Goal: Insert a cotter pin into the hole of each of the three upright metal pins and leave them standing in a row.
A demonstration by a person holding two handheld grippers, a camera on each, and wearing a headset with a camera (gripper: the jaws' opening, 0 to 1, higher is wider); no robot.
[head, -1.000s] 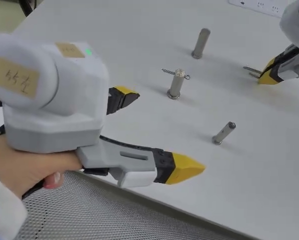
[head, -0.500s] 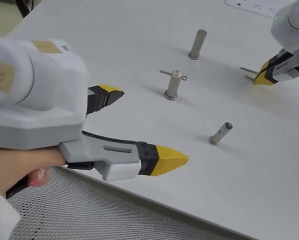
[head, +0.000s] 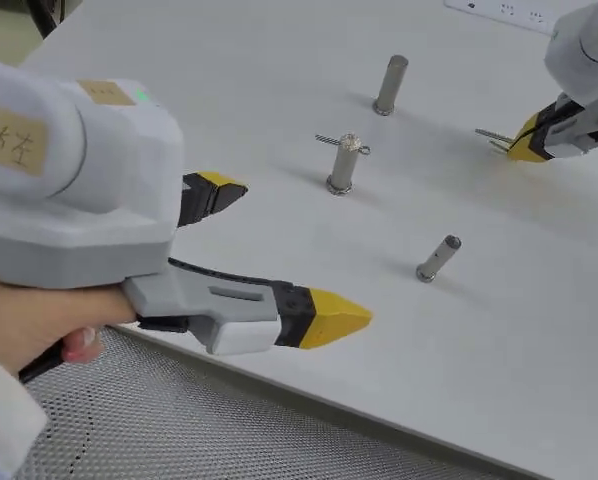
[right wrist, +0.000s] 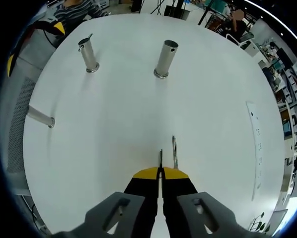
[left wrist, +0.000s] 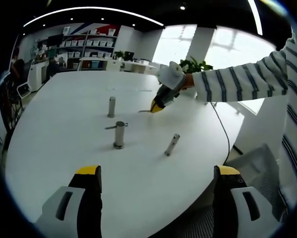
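**A:** Where's the cotter pin (right wrist: 174, 151)?

**B:** Pinched in the right gripper (head: 520, 149). Jaws closed tight on it, legs sticking out front. Tip's at or just above the table (head: 229, 80), can't tell which, twd the far right corner, apart from the pins.

**A:** And the pins?

**B:** Three. Middle pin (head: 345, 165) is upright w/ a fitted cotter (head: 329, 141) already thru its top. Far pin (head: 390, 85) is upright too, nearer the far edge, no cotter in it. Near pin (head: 437, 259) is prob. on its side or leaning hard, top twd the right edge. Can't say which.

**A:** Left gripper (head: 289, 250)?

**B:** Wide open, nothing in it, hovering by the near left edge, well short of the pins.

**A:** So what goes wrong from here?

**B:** Few things, imo.
- Grip is at the very tips only, so the cotter pin can twist or slip when a leg meets the hole's rim.
- Far pin isn't braced, so a sideways shove from the cotter pin tips it. Left gripper prob. needs to steady it first.
- Near pin's round. If it's lying down, a clumsy grab rolls it twd the edge.
- Reaching across, a gripper can clip the middle pin & knock over the one that's done.
- Holes are too small to see from here, so lining up is guesswork till close.
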